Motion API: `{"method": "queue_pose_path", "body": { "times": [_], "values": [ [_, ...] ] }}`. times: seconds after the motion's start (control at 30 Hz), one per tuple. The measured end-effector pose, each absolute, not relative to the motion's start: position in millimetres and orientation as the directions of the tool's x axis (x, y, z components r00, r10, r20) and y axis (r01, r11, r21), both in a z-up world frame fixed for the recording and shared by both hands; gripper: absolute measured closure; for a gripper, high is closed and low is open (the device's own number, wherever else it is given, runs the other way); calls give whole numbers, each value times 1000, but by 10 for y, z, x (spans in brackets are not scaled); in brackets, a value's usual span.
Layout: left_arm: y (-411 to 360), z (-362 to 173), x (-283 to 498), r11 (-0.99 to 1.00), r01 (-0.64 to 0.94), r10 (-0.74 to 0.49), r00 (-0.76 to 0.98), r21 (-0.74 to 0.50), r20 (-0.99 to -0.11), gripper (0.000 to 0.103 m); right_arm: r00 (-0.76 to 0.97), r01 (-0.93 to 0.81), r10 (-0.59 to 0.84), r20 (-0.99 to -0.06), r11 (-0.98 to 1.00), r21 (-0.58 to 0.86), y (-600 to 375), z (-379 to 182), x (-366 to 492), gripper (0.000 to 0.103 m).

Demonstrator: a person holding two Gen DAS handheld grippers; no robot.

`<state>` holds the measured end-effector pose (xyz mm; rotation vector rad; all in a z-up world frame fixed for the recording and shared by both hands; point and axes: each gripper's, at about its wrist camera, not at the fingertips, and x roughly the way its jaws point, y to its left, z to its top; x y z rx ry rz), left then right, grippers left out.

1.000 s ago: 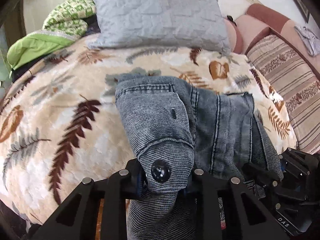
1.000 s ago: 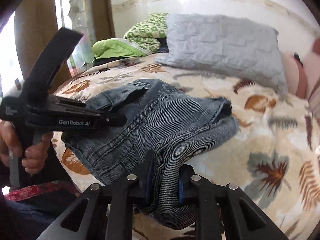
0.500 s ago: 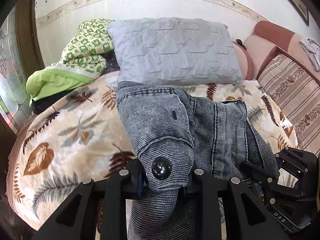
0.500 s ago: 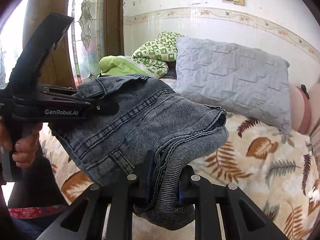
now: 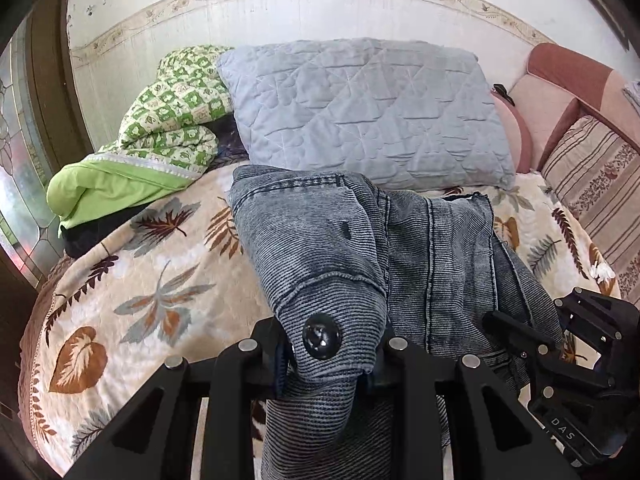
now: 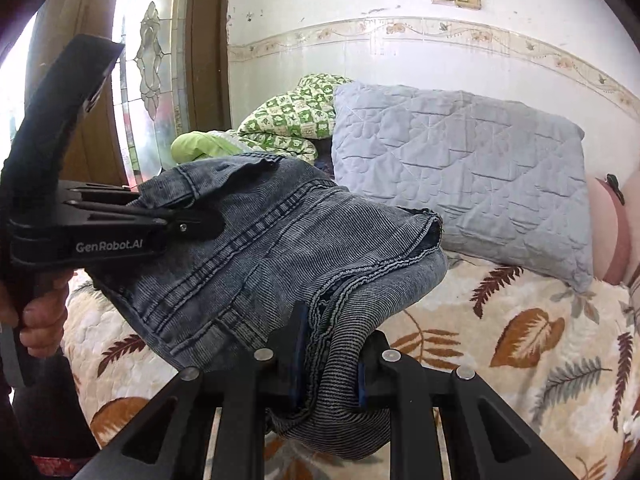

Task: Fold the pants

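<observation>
Folded grey-blue denim pants (image 5: 400, 248) hang in the air between both grippers, above a leaf-patterned bed cover (image 5: 132, 280). My left gripper (image 5: 330, 356) is shut on the waistband corner, just behind its black button (image 5: 321, 337). My right gripper (image 6: 328, 364) is shut on a bunched edge of the pants (image 6: 256, 264). In the right wrist view the left gripper (image 6: 192, 224) shows at the left, clamped on the waistband, with a hand (image 6: 38, 316) round its handle. The right gripper (image 5: 516, 336) appears at the lower right of the left wrist view.
A grey quilted pillow (image 5: 360, 108) leans at the head of the bed. A green patterned quilt (image 5: 168, 120) is bundled to its left. A striped cushion (image 5: 600, 184) and pink sofa arm (image 5: 560, 76) stand at the right. A glass-panelled door (image 6: 156, 64) is at the left.
Both grippers have lifted the pants and carried them toward the pillow. The views have tilted up, showing more wall and door. Both grips are unchanged.
</observation>
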<state>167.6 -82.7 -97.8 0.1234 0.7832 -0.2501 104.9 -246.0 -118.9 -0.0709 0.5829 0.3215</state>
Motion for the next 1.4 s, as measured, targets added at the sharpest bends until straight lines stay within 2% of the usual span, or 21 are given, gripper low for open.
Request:
{"method": "queue_pose_path", "body": {
  "times": [0.5, 0.67, 0.77, 0.9, 0.97, 1.0, 1.03, 1.13, 1.23, 1.4],
  "values": [
    [-868, -1740, 2010, 969, 248, -142, 571, 4, -808, 74, 704, -303, 300, -644, 947, 110, -2540, -1815, 1466, 83],
    [-843, -1858, 2026, 970, 241, -136, 570, 7, -811, 72, 694, -291, 316, -647, 945, 149, -2590, -1924, 1486, 83],
    [-854, -1913, 2052, 971, 236, -117, 568, 26, -815, 64, 688, -279, 325, -649, 944, 178, -2655, -1971, 1506, 83],
    [-846, -1954, 2055, 970, 229, -67, 580, 84, -812, 40, 661, -247, 337, -671, 942, 230, -2757, -2040, 1542, 75],
    [-807, -1923, 2019, 968, 220, -37, 599, 120, -800, 32, 656, -222, 329, -680, 944, 243, -2826, -2045, 1528, 65],
    [-784, -1894, 2002, 966, 214, -15, 613, 148, -790, 30, 656, -210, 320, -684, 947, 241, -2859, -2041, 1513, 52],
    [-758, -1866, 1990, 963, 210, 0, 624, 168, -782, 29, 662, -192, 303, -686, 953, 235, -2904, -2027, 1486, 45],
    [-640, -1729, 1967, 964, 208, -7, 644, 167, -765, 22, 694, -148, 278, -664, 958, 247, -3089, -1917, 1385, 45],
    [-611, -1563, 2001, 965, 198, -5, 675, 174, -738, 22, 749, -116, 258, -611, 958, 262, -3232, -1692, 1332, 45],
    [-668, -1325, 2127, 961, 202, -16, 725, 191, -688, 21, 789, -140, 218, -574, 974, 176, -3078, -1366, 1487, 47]
  ]
}}
